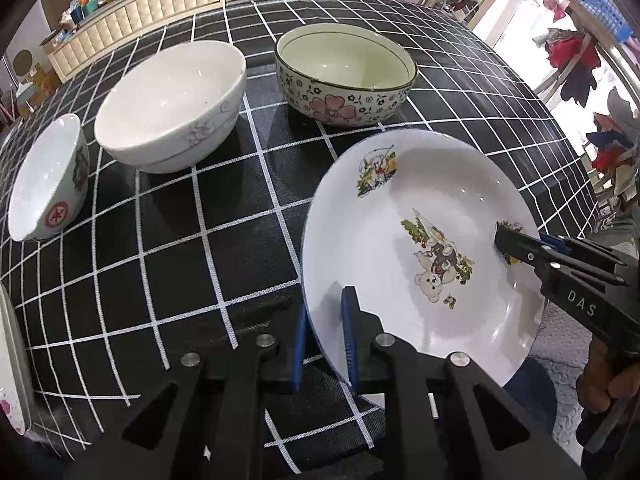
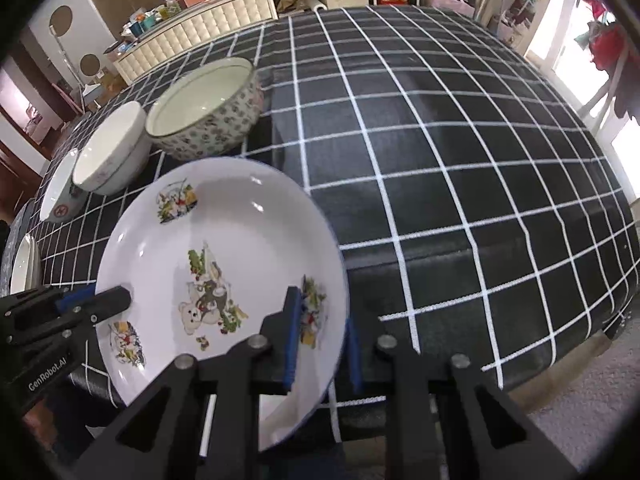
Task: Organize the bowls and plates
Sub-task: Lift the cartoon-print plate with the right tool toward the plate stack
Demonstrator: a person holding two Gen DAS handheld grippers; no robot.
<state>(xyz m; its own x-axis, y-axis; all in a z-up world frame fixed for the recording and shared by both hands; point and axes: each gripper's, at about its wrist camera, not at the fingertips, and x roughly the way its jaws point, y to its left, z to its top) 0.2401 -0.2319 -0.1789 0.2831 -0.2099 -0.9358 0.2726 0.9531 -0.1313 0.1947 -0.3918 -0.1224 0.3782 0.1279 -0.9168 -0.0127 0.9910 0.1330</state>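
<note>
- Blue-padded left gripper (image 1: pixel 326 334) is closest to us. It pinches the near-left rim of the cartoon plate (image 1: pixel 400 248), one pad on top and one under.
- Right gripper (image 2: pixel 322 334) pinches the other side of the same plate the same way. Both are clamped tight on the rim.
- The plate sits over the near edge of the checked tablecloth (image 1: pixel 240 216), in front of the bowls. I cannot tell if it is lifted or touching the cloth.
- To do this step well, I think both hands should move together and keep the plate flat, so it does not slip or twist.
- Count, big to small: one cartoon plate, one flowered bowl (image 1: pixel 346 76), one white bowl (image 1: pixel 172 104), one small bowl (image 1: pixel 48 180) tipped on its side.
- One more dish edge (image 2: pixel 26 260) peeks in at the far left. It is too cut off to name.
</note>
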